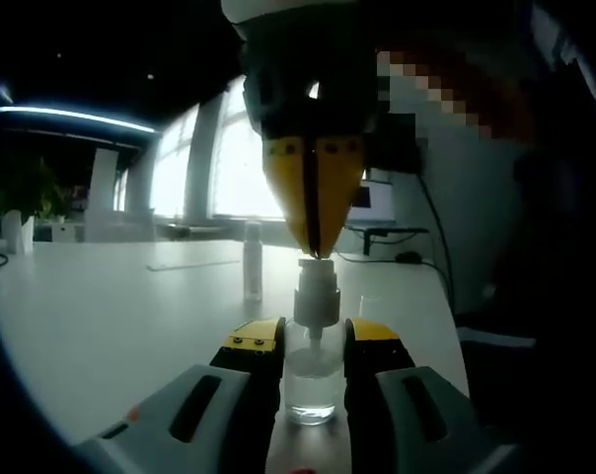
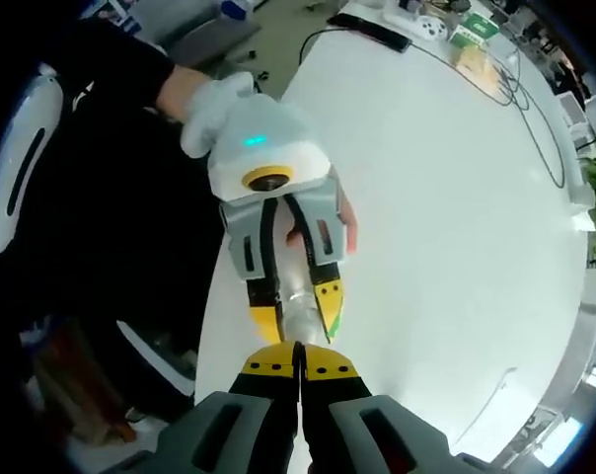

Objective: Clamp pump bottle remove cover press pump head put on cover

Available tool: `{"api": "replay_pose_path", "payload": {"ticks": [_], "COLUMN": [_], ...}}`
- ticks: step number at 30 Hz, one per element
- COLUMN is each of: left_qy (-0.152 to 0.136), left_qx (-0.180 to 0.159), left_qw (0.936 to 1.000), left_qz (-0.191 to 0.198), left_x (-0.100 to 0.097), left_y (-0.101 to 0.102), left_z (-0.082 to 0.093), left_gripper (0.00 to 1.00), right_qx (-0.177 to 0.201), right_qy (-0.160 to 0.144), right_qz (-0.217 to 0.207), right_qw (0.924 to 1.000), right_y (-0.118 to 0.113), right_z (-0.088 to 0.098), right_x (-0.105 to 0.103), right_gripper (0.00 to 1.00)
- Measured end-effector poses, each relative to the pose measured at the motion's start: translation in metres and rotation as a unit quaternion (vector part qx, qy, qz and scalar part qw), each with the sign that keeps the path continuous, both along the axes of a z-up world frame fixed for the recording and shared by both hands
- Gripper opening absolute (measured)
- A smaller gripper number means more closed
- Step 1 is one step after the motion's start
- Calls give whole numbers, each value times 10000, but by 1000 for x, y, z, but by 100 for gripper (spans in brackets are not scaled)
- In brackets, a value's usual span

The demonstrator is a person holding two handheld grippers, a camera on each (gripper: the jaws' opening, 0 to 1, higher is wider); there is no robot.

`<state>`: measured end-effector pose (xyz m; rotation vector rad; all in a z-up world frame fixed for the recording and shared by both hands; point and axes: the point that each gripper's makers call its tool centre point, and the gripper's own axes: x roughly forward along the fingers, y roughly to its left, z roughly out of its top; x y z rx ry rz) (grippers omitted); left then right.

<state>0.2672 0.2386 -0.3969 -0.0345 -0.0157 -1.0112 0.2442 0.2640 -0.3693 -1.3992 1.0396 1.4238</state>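
Observation:
A clear pump bottle (image 1: 312,380) with a white pump head (image 1: 316,294) stands on the white table (image 1: 130,306). My left gripper (image 1: 313,334) is shut on the bottle's body from both sides. From above, my right gripper (image 1: 315,253) comes down with its yellow jaws shut, tips resting on top of the pump head. A slender clear cover (image 1: 253,261) stands upright on the table just behind and left of the bottle. In the right gripper view my right gripper (image 2: 300,348) points down at the bottle (image 2: 298,301), which is held by the left gripper (image 2: 298,318) in a gloved hand (image 2: 214,109).
The table edge (image 1: 454,326) runs close on the right, where a person in dark clothes stands. A monitor (image 1: 373,203) and a cable (image 1: 431,237) lie at the table's far end. More cables (image 2: 515,79) and small items (image 2: 466,35) sit across the table.

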Motion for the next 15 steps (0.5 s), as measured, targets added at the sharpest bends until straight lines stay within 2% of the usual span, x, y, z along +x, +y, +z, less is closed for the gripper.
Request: {"api": "replay_pose_path", "payload": {"ticks": [9, 15], "left_qy": [-25, -20], "left_qx": [-9, -31], "left_qw": [10000, 10000], "left_qz": [9, -12], "left_x": [1, 1], "left_y": [0, 0], "left_z": [0, 0], "left_gripper": [15, 15], "right_qx": [243, 212], "right_qy": [131, 220], "right_qz": [-81, -53], "right_qw": [9996, 9995], "right_y": [-1, -1], "right_z": [7, 7], "right_x": [3, 1], "right_gripper": [0, 0]}}
